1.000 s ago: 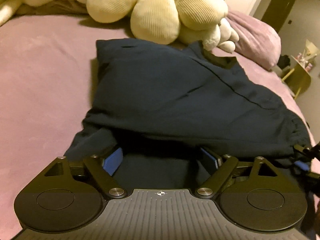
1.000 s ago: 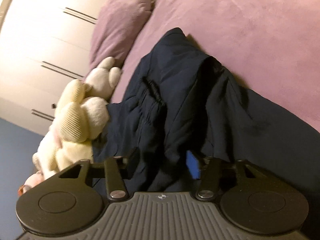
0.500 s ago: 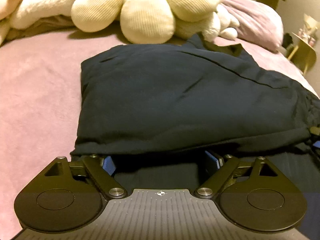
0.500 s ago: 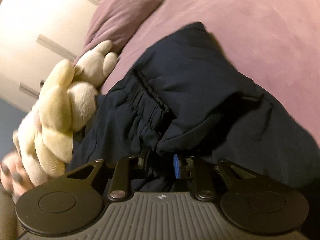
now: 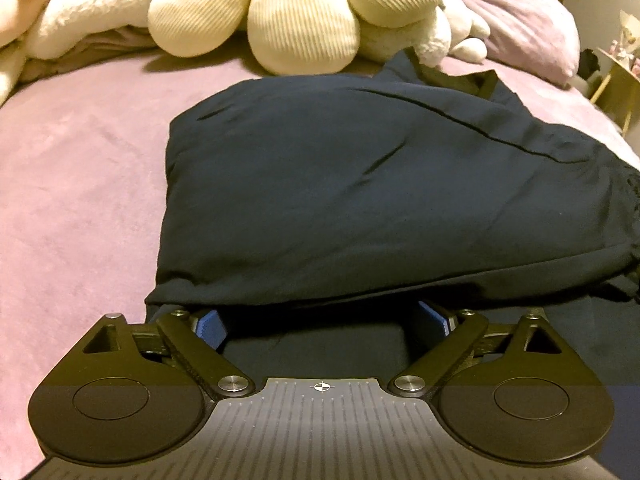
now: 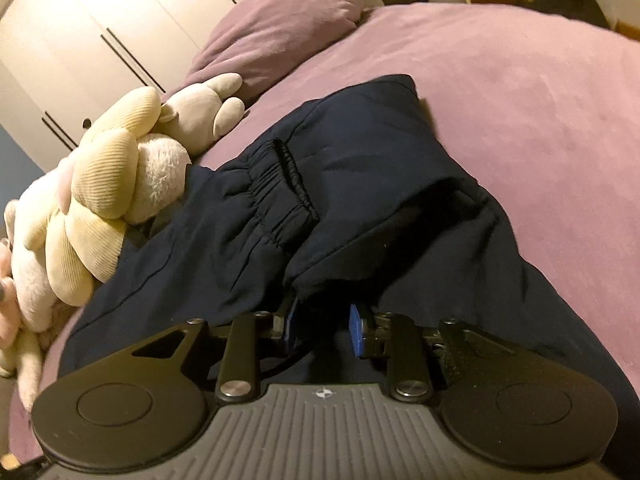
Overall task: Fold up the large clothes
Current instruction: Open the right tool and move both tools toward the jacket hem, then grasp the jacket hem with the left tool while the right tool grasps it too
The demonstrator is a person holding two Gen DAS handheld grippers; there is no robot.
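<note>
A dark navy garment (image 5: 360, 184) lies folded over on the purple bed; its gathered elastic waistband (image 6: 280, 196) shows in the right wrist view. My left gripper (image 5: 320, 320) is open, its blue pads (image 5: 210, 322) wide apart and tucked under the near folded edge. My right gripper (image 6: 323, 326) has its blue pads (image 6: 356, 332) a short gap apart at the fold's right corner. Cloth hangs over the gap, and I cannot tell whether it is pinched.
Cream plush toys (image 5: 296, 12) lie against the garment's far edge, also in the right wrist view (image 6: 104, 184). A purple pillow (image 5: 520, 16) sits at the back right. Bare purple bed cover (image 5: 72, 184) lies left of the garment. White wardrobe doors (image 6: 100, 20) stand beyond.
The upper layer has come down flat over the lower one. My right gripper narrowed half a second ago and has since opened slightly. My left gripper stays open under the fold.
</note>
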